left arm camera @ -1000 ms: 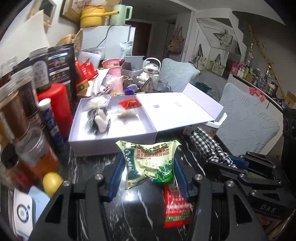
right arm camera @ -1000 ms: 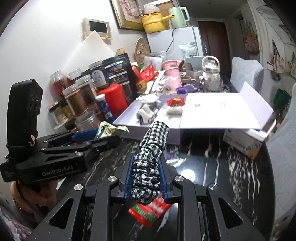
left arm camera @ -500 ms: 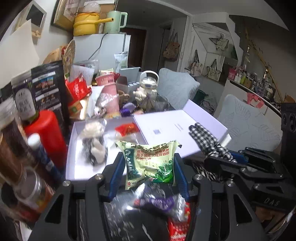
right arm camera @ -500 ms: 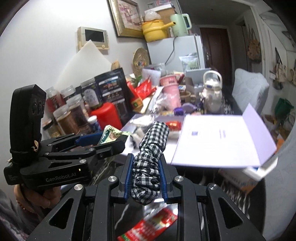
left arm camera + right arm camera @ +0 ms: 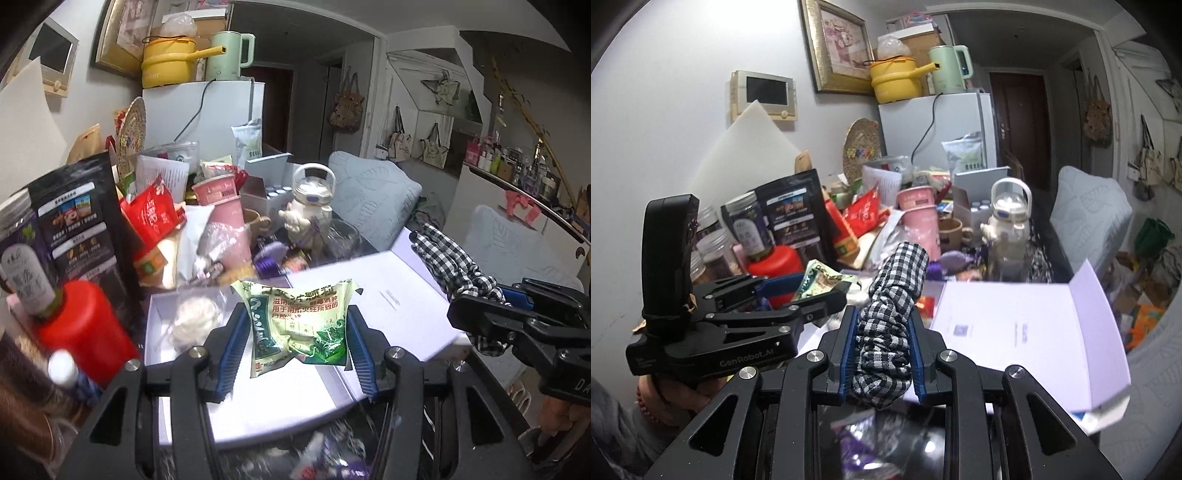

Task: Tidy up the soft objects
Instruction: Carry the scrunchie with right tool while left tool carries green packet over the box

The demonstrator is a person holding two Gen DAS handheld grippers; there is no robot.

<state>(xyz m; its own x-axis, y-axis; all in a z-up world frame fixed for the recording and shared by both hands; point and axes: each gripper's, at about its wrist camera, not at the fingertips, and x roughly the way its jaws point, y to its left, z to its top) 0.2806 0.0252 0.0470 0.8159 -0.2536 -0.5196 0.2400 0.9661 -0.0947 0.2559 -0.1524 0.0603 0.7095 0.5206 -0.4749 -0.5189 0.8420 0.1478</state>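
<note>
1. Crowding the table, jars, a red canister [image 5: 79, 332] and a white open box [image 5: 402, 314] fill the left-wrist view; the left tongs [image 5: 295, 343] clamp a green packet [image 5: 299, 325] above that box.
2. Backing the right-wrist view, a fridge [image 5: 938, 125] stands by the wall; the right tongs [image 5: 882, 354] pinch a checked cloth roll [image 5: 890, 321] upright.

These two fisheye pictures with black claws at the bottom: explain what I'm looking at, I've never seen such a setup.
No robot here: a person holds a hand-operated claw in each hand, and a camera on each looks forward along its two fingers. One picture comes from the left claw, the other from the right claw; each also catches the other claw at its side. The left one grips a green and white packet; the right one is shut on a rolled black-and-white checked cloth. Ahead on the cluttered dark table lies an open white box with its lid folded back, some small things already inside, and jars, pouches and cups behind it.
</note>
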